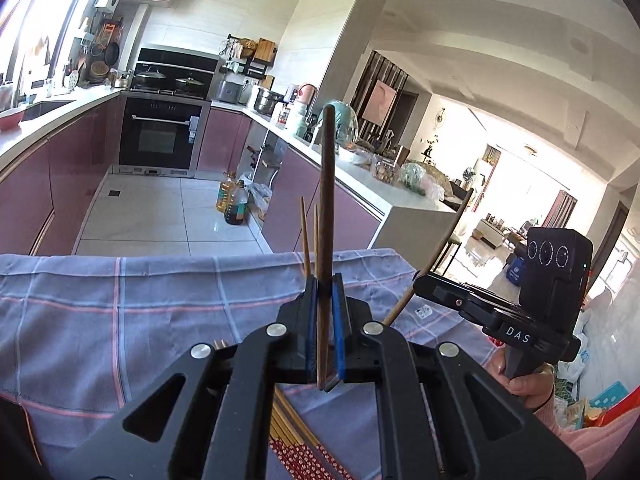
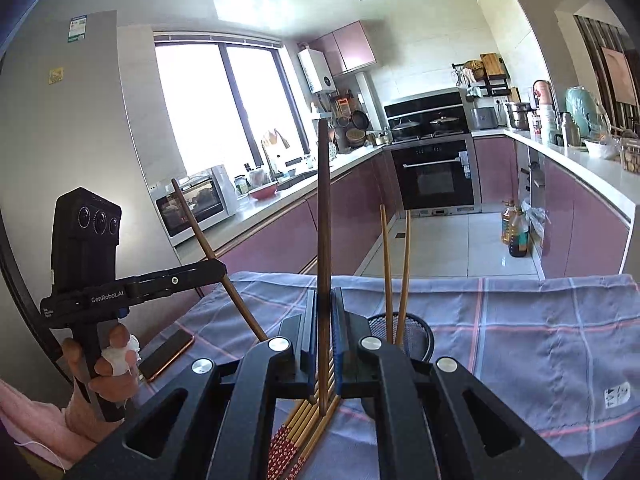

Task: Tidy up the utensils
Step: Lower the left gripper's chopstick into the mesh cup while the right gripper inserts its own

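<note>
Left gripper point(image 1: 324, 280), jaws closed on a dark brown chopstick point(image 1: 326, 216) that stands upright between the blue pads point(image 1: 339, 320). Right gripper point(image 2: 324, 292), jaws likewise clamped on a second dark chopstick point(image 2: 323, 240), also held upright. In each wrist view the other gripper shows at the side, carried in a hand point(image 2: 108, 364), with its chopstick tilted.

The work surface is a table covered by a blue-grey checked cloth point(image 1: 120, 304) with pink and white lines. On the cloth, under both grippers, lies a bundle of bamboo chopsticks point(image 2: 308, 420) with red patterned ends, side by side. Beyond the right gripper stands a black mesh holder point(image 2: 416, 332) with two light bamboo chopsticks point(image 2: 396, 272) upright in it, leaning slightly apart. A phone point(image 2: 166, 354) lies flat on the cloth near the left hand.

The room is a kitchen with mauve cabinets point(image 2: 592, 220) along both sides and pale counters above them. A built-in black oven point(image 2: 434, 176) sits at the far end, with lidded pots on the hob over it. A large window point(image 2: 216, 100) lights the sink side, where a small white oven point(image 2: 196, 204) rests on the counter. Two oil bottles point(image 2: 516, 232) stand on the white tiled floor point(image 1: 160, 216). The left view opens onto a bright living area at right.
</note>
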